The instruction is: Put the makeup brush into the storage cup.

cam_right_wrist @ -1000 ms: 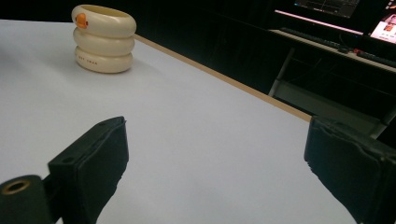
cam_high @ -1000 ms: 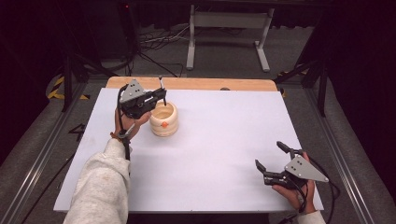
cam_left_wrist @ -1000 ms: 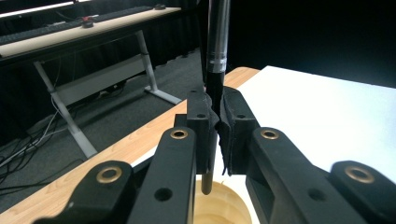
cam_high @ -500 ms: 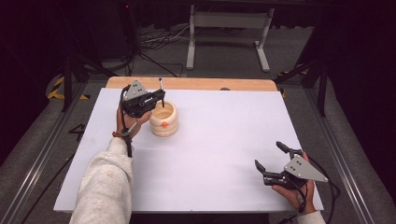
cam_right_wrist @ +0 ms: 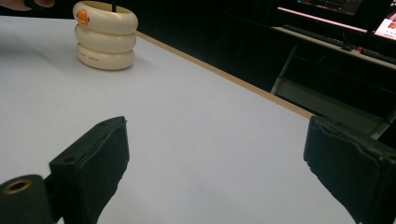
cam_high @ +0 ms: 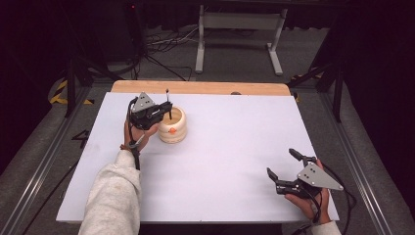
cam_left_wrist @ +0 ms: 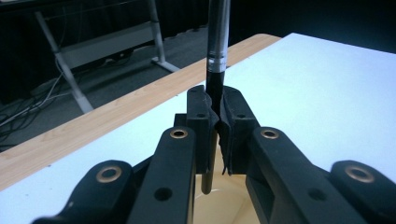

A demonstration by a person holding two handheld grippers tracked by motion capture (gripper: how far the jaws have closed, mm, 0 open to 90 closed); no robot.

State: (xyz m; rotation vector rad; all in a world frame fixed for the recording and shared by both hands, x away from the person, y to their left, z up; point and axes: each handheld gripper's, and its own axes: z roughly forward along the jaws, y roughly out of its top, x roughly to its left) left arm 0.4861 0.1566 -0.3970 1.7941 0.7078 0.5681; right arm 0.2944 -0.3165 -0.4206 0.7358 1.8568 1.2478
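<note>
Your left forearm reaches up the left side of the white table (cam_high: 220, 161), wrist bent so the left gripper (cam_high: 164, 113) hangs over the rim of the cream ringed holder (cam_high: 172, 128), which stands near the table's far left corner. Its jaws are clamped on a thin dark pen (cam_left_wrist: 215, 70), held upright with its lower end inside the holder's mouth. Your right hand rests at the near right corner, well apart from the holder, and the right gripper (cam_high: 284, 169) has its jaws spread wide with nothing between them.

The left gripper view shows the pads pinching the pen just below its silver band, a detail too small to read from the high view. The right gripper view catches the holder's three stacked rings and an orange mark at its rim. The pen's top is cut off in the left gripper view, and its tip inside the holder is hidden.
</note>
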